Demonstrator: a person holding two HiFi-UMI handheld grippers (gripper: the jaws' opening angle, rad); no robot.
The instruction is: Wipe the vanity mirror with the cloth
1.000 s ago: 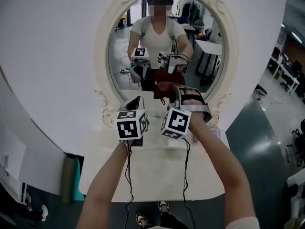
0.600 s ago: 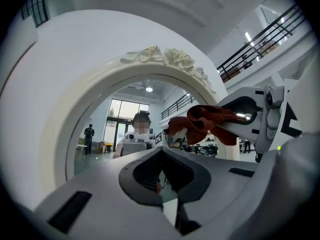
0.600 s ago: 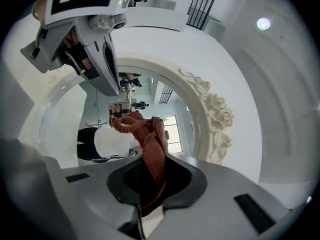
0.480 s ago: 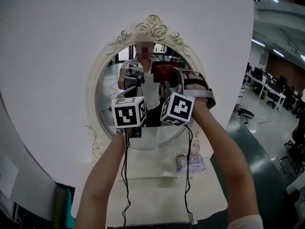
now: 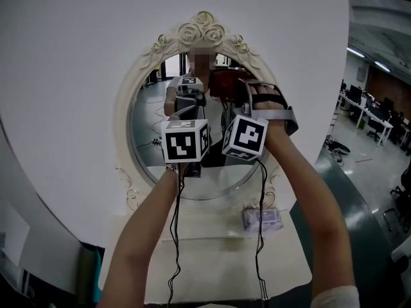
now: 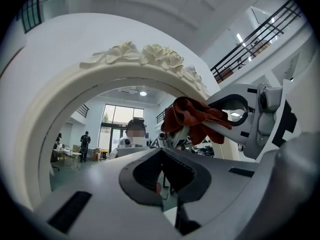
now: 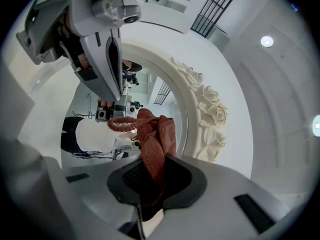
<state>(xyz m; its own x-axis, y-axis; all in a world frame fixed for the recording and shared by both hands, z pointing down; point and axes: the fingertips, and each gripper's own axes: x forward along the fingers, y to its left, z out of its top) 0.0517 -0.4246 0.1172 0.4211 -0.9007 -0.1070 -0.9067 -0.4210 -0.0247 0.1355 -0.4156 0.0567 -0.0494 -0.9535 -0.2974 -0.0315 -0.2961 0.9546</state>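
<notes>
The oval vanity mirror (image 5: 154, 133) in its cream rose-carved frame (image 5: 204, 29) stands upright at the back of the white table (image 5: 212, 262). A dark red cloth (image 5: 223, 82) is bunched against the upper glass, and my right gripper (image 5: 232, 90) is shut on it. In the right gripper view the cloth (image 7: 152, 141) rises from between the jaws, just left of the frame's roses (image 7: 210, 119). My left gripper (image 5: 187, 108) is held up beside it, a little lower and to the left. Its jaws (image 6: 162, 176) are shut with nothing in them. The left gripper view shows the cloth (image 6: 192, 119) at upper right.
A small clear-wrapped packet (image 5: 262, 219) lies on the table at the mirror's right foot. A large white curved panel (image 5: 64, 108) backs the mirror. Cables hang from both grippers along my forearms. Office desks (image 5: 379, 114) stand far right, and a teal object (image 5: 96, 265) sits low left.
Both grippers have risen from the mirror's lower edge to its upper half, carrying the cloth up the glass. The head view has tilted up with them.
</notes>
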